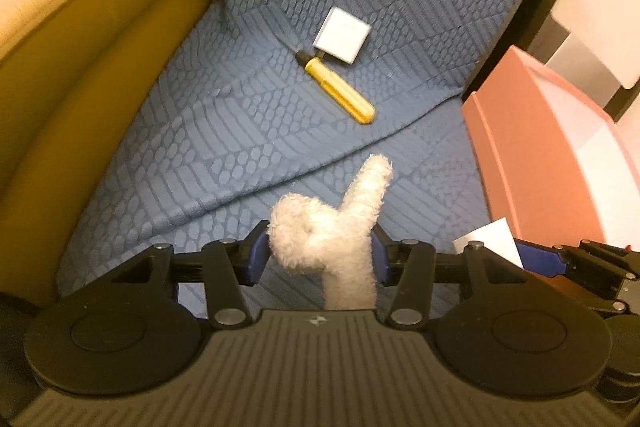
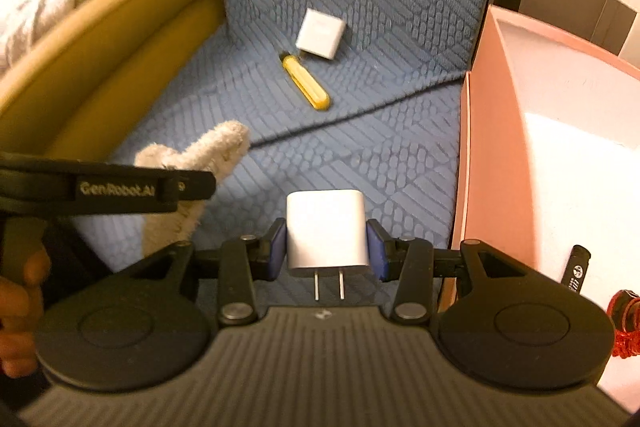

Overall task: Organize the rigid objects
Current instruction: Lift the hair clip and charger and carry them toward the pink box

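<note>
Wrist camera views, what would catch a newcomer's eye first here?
The left hand-held gripper is clamped on a fluffy white plush toy, and the right hand-held gripper grips a white USB wall charger, prongs toward the camera. Farther off, a yellow highlighter lies touching a white square box on the blue textured seat, beside a pink box.

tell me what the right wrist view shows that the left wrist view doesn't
Only the right wrist view shows the right gripper shut on a white charger with its prongs toward the camera, plus a black marker and a red plastic piece inside the pink box.

Only the left wrist view shows the left gripper shut on the fluffy white toy head-on.

Both show the yellow highlighter, the white square box beside it, the blue cushion and the pink box.
</note>
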The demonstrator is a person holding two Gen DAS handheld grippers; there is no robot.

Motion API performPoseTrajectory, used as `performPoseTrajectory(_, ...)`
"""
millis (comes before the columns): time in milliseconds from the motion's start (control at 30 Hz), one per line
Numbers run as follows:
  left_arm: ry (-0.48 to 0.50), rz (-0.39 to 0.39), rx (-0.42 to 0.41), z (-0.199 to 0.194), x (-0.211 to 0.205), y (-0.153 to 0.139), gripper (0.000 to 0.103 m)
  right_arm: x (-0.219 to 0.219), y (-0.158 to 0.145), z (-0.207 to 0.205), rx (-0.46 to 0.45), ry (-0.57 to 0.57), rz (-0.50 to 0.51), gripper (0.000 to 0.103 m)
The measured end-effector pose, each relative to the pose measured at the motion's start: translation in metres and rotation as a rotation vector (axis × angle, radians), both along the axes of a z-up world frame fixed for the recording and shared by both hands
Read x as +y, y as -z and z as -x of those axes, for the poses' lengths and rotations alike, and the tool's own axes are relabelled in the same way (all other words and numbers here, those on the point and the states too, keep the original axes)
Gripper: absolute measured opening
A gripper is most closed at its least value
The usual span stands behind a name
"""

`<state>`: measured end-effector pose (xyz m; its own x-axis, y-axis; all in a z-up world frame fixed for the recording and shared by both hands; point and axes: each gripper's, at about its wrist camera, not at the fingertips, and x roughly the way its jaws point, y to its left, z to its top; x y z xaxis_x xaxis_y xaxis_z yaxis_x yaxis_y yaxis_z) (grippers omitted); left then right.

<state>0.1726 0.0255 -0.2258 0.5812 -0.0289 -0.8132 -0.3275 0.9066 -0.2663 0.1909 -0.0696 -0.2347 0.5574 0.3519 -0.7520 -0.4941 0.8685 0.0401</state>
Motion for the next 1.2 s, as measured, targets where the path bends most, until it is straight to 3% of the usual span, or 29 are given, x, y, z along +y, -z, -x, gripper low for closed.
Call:
performPoseTrajectory(500,-0.003,0.033,-0.103,0.009,-0.042,-0.1,0.056,-0.04,-0.092,0.023,-0.054,-0.013,-0.072,0.045)
performPoseTrajectory(900,0.036,0.021,-0.213,-0.02,-0.079,-0.179,0.056,-0.081,-0.159,0.012,-0.154,0.025,-0.099,0.046)
performPoseTrajectory(1200,0.075,0.036,-0.291,-0.033,-0.113,-0.216,0.056,-0.121,-0.184,0.003,-0.198,0.109,-0.115,0.046)
